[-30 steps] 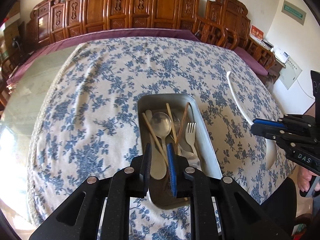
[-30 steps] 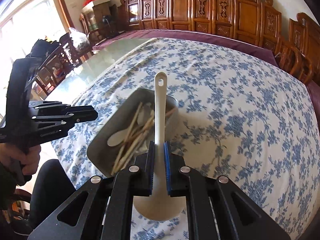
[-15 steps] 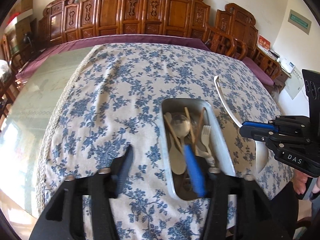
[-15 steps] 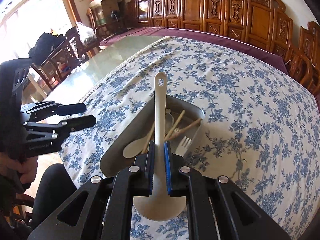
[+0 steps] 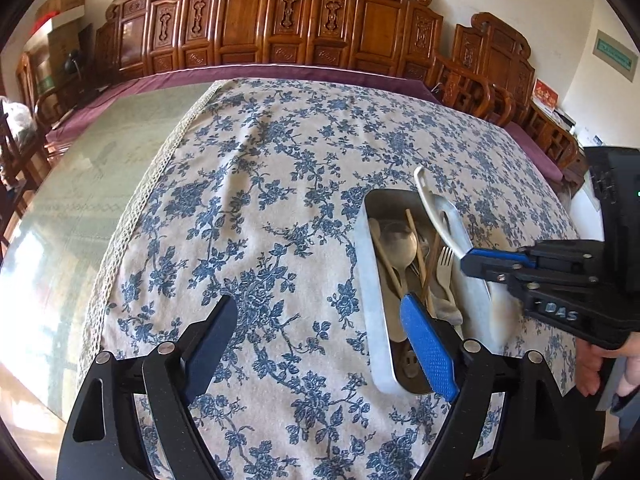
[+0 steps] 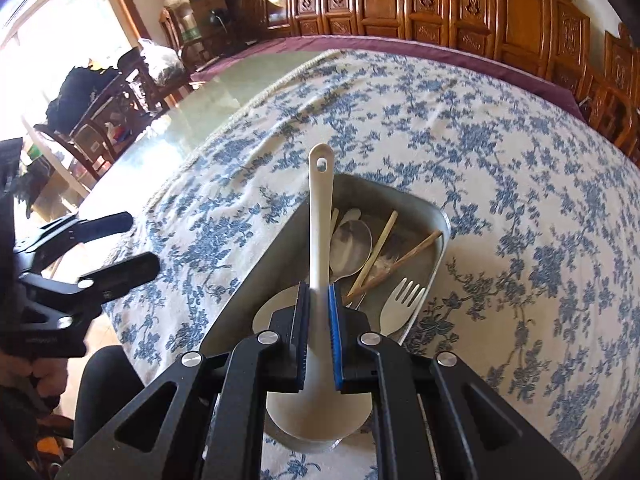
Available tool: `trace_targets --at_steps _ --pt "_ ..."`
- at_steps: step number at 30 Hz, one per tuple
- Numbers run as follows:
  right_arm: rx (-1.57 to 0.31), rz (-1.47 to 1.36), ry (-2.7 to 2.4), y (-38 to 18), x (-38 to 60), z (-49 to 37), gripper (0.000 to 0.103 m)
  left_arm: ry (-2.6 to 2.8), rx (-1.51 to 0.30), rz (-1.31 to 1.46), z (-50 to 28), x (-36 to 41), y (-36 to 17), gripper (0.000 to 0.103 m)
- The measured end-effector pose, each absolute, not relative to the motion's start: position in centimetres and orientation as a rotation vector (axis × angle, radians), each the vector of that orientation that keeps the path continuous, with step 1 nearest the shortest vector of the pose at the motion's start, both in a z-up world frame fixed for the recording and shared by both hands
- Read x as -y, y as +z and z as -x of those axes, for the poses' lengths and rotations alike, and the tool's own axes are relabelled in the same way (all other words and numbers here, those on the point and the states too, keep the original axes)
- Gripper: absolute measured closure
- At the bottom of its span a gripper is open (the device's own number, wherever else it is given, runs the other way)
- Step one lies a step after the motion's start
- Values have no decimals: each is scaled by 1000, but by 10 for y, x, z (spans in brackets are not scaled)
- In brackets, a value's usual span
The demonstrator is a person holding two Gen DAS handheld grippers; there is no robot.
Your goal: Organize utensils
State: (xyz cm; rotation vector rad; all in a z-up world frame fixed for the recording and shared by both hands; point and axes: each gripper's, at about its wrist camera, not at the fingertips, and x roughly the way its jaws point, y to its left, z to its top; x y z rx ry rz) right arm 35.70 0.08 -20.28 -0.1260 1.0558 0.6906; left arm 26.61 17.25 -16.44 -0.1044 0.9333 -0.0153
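Note:
A metal tray (image 5: 370,264) (image 6: 428,216) on the floral tablecloth holds a metal spoon (image 5: 398,244) (image 6: 350,240), wooden chopsticks (image 5: 416,240) (image 6: 376,248), a fork (image 5: 444,266) (image 6: 402,304) and other utensils. My right gripper (image 6: 318,300) (image 5: 468,258) is shut on a white rice paddle (image 6: 320,216) (image 5: 434,208), held over the tray with its handle pointing away. My left gripper (image 5: 316,314) is open and empty, low over the cloth at the tray's left; its right finger overlaps the tray. It also shows at the left of the right wrist view (image 6: 120,244).
The blue floral tablecloth (image 5: 260,200) covers part of a glass-topped table (image 5: 80,200). Carved wooden chairs (image 5: 280,20) line the far edge. A person's hand (image 5: 600,364) holds the right gripper.
My left gripper has opened wide and shifted left off the tray. My right gripper has carried the rice paddle leftward until it is over the tray.

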Motion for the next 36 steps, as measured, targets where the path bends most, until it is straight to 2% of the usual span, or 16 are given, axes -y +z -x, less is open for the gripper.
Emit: trace_targets --at_steps 9,16,32,36 --pt "-1135 67 645 -236 -8 -371 92 -3 -923 98 -260 -181 -157 23" --pt "-1148 22 629 -242 -5 -378 92 -6 -919 88 -257 -177 -152 23" --pt "-942 18 628 -179 47 -336 91 -9 -882 29 -236 -140 -125 23" --pt "-882 11 605 -160 73 -317 89 -9 -863 13 -226 -125 -117 15"
